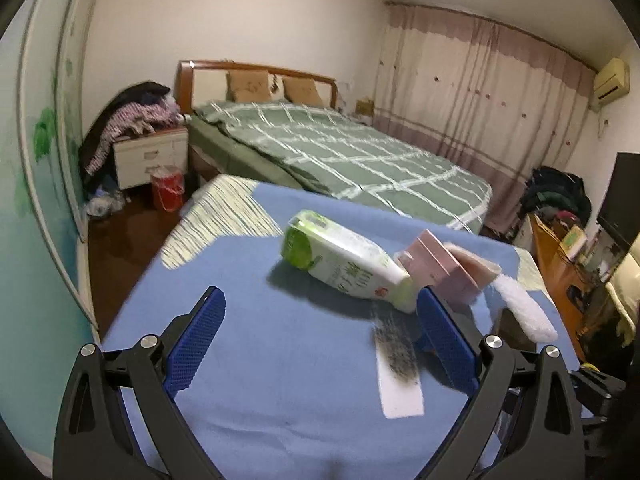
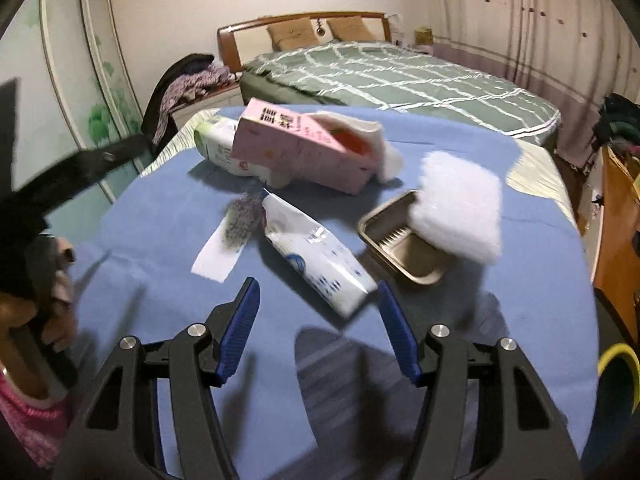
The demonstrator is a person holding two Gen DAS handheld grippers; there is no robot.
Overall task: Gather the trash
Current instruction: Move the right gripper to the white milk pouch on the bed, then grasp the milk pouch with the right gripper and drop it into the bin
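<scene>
Bedroom, blue-clothed surface [image 2: 520, 280] strewn with trash.
Both hand-held grippers, left [image 1: 320, 344] and right [image 2: 316, 324], gape released; the near white pouch [image 2: 316, 256] looks light, crinkly: pinch mid-body.

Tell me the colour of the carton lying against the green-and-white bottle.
Pink carton, clearest in the right wrist view.

Left gripper [image 1: 322, 332]: jaws spread wide, blue-padded fingers [image 1: 195, 338] angled outward, nothing held between them. It points forward and slightly downward.

Right gripper [image 2: 318, 330]: jaws likewise wide apart, blue pads [image 2: 236, 330] empty, tilted downward.

In the right wrist view, the person's left hand [image 2: 48, 304] appears at the near left edge, apparently wrapped around the left gripper's handle; motion blur obscures the grip. A pink sleeve [image 2: 28, 420] covers the wrist.
</scene>
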